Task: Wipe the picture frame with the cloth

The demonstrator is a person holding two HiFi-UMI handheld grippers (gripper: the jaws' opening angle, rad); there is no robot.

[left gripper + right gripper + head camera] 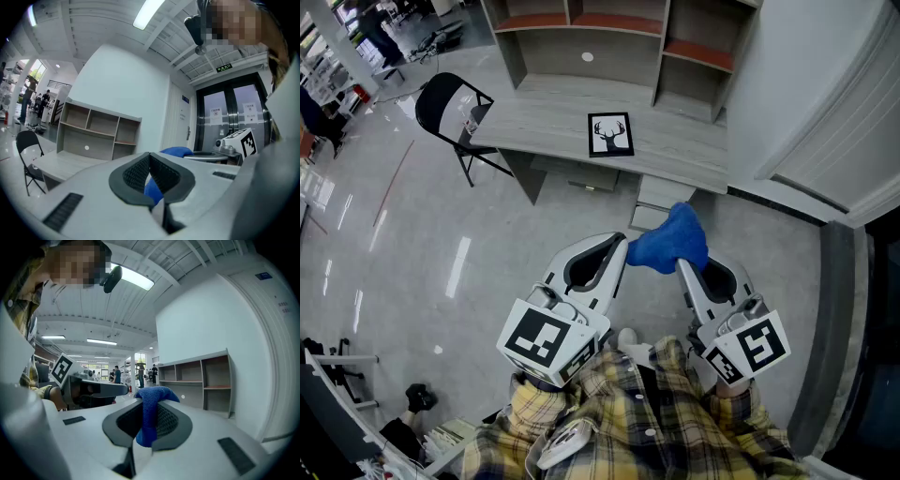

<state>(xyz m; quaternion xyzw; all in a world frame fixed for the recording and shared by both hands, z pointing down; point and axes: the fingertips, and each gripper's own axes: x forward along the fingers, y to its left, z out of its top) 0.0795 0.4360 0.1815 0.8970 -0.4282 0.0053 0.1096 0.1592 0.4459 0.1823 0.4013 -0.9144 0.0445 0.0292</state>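
Note:
A black picture frame (610,134) with a deer silhouette lies flat on the grey desk (534,120), well ahead of both grippers. My right gripper (682,263) is shut on a blue cloth (671,241), which bunches above its tips; in the right gripper view the cloth (150,404) hangs pinched between the pads of the right gripper (149,420). My left gripper (622,247) is held beside it, jaws together with nothing in them. In the left gripper view the left gripper (150,164) is shut, and the cloth (176,151) shows just beyond. The frame does not appear in either gripper view.
An open shelf unit (581,37) stands on the back of the desk. A black folding chair (450,105) is at the desk's left end, a drawer unit (661,195) below its right part. A white wall (825,84) rises on the right. People stand far left.

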